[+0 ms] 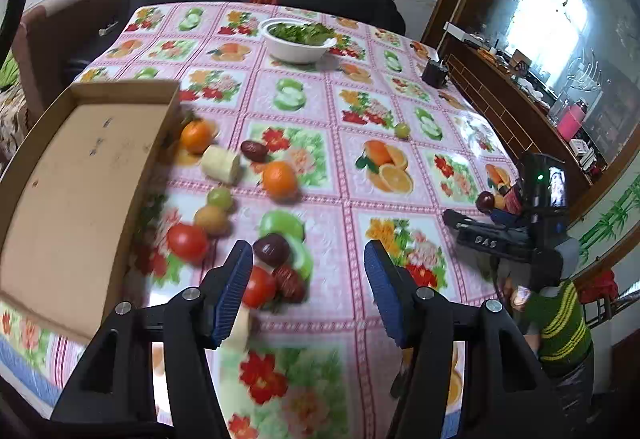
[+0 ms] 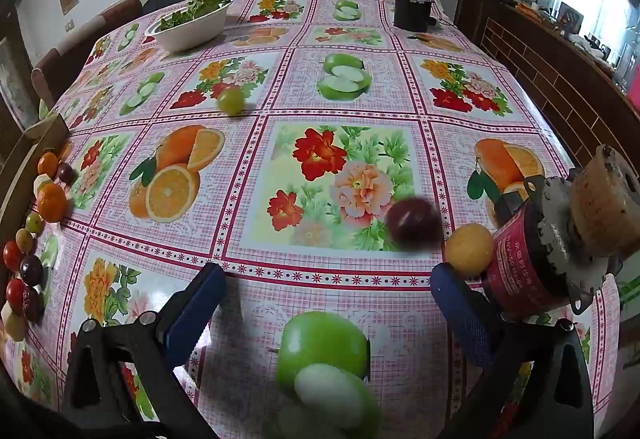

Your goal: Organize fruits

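Observation:
In the left wrist view, my left gripper [image 1: 308,259] is open and empty above the fruit-print tablecloth. Several small fruits lie beside an empty cardboard tray [image 1: 80,175]: two oranges [image 1: 279,178], a red tomato [image 1: 187,241], a dark plum [image 1: 273,249], another tomato [image 1: 259,286] by the left finger, a green grape [image 1: 219,197]. In the right wrist view, my right gripper [image 2: 326,279] is open and empty. A dark red plum [image 2: 414,224] and a yellow fruit [image 2: 469,249] lie just ahead of it, the yellow one touching the right finger's tip. A lone green grape [image 2: 231,100] lies farther off.
A white bowl of greens [image 1: 298,39] stands at the table's far side. A dark box [image 2: 412,13] sits at the far right corner. A red cylindrical device with a toothed disc and cork [image 2: 560,239] stands right of my right gripper. A sofa lies beyond the table.

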The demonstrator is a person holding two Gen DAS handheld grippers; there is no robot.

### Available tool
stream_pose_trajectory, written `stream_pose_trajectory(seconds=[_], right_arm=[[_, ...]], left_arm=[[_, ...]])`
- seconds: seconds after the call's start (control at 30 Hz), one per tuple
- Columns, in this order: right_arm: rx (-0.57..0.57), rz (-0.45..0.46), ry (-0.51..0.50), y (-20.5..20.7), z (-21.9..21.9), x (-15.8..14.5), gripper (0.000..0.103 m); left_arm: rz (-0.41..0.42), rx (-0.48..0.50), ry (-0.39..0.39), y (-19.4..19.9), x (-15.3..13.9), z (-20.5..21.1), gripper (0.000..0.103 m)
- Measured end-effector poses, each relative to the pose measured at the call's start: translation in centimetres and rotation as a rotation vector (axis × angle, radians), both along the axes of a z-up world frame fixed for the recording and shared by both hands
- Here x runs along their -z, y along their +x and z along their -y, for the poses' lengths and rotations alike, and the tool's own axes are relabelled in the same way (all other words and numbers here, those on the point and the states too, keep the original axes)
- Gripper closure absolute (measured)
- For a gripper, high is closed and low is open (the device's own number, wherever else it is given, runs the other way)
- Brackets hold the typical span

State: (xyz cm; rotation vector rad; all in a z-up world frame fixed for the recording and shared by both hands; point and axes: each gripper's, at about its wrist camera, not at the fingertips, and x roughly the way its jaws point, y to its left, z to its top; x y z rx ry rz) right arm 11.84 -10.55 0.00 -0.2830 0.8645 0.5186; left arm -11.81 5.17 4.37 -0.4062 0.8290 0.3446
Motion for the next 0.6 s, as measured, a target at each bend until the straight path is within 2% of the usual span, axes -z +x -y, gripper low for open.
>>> stream_pose_trajectory(seconds=[0.07, 0.1, 0.13, 0.17, 0.23, 0.27, 0.37, 0.43, 0.53, 0.6], right_arm=[[0.040, -0.016, 0.002, -1.0, 0.6, -0.7, 0.003], [0.063, -0.010, 0.056, -1.9, 1.4, -1.4, 0.006], [0.084, -0.017, 0.132, -2.8, 2.4, -2.2, 0.006], [0.087, -0.051, 0.284, -4.0, 4.0, -3.0, 0.005], [0.063, -0.123, 0.503, -5.8, 6.2, -3.8, 0.006], [0.067, -0.149, 0.541, -6.4, 6.7, -4.0, 0.006], [0.025, -0.191, 0.582, -8.1, 6.7, -4.8, 0.005], [0.001, -0.209, 0.571, -9.0, 6.1, -5.1, 0.004], [-0.010, -0.140, 0.501, -10.6, 5.5, -5.8, 0.003], [0.004, -0.039, 0.412, -12.5, 5.3, -6.2, 0.003]], left_arm=[[-0.015, 0.008, 0.007, -0.6, 0.3, 0.1, 0.046], [-0.017, 0.010, 0.009, -1.0, 0.4, 0.1, 0.046], [-0.021, 0.010, 0.009, -1.3, 0.6, 0.3, 0.046], [-0.034, 0.015, 0.005, -1.4, 1.0, 0.5, 0.046], [-0.052, 0.024, 0.002, -1.6, 1.6, 1.1, 0.046], [-0.065, 0.027, 0.006, -1.7, 1.8, 1.4, 0.046], [-0.095, 0.057, 0.017, -1.8, 2.6, 2.2, 0.046], [-0.106, 0.065, 0.028, -2.3, 2.8, 2.6, 0.046], [-0.098, 0.067, 0.049, -3.6, 2.8, 2.6, 0.046], [-0.097, 0.060, 0.056, -4.7, 2.7, 2.2, 0.046]])
